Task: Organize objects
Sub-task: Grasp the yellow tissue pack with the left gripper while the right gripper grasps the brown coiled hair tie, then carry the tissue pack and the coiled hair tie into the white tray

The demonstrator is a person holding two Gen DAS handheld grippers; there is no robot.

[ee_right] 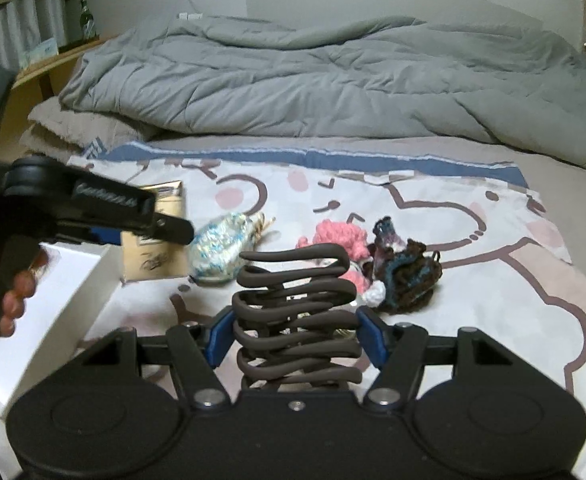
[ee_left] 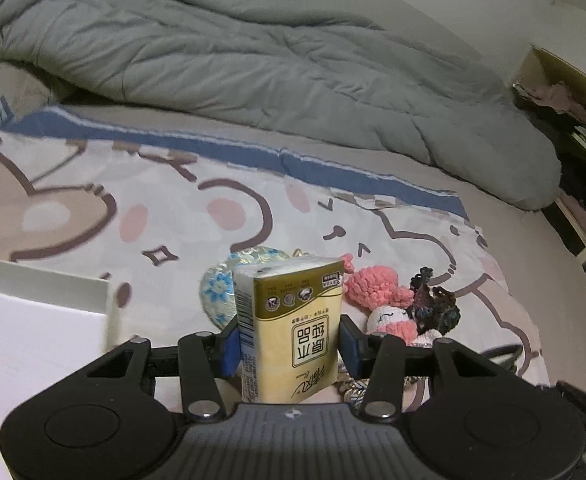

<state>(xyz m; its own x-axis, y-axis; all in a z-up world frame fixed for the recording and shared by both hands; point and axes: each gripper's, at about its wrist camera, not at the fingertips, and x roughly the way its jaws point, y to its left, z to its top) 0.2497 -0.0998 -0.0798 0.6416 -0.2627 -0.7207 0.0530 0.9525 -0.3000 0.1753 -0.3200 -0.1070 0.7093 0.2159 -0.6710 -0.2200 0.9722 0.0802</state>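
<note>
Tissue pack (ee_left: 289, 328) upright in left gripper (ee_left: 289, 344) — long axis vertical.

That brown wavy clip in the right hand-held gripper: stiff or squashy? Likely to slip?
Probably springy rather than rigid: the clip is open looped bands with gaps, so it may squash under the blue pads. Likely light, being mostly air. Slip risk seems moderate: the pads of the right hand-held gripper meet only rounded band edges, and it stands tall above them, so it could rock.

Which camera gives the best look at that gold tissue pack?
The left wrist view: the gold tissue pack fills the middle, gripped between the left gripper jaws, its label readable. The right wrist view shows only part of it, far left, mostly hidden behind that gripper.
</note>
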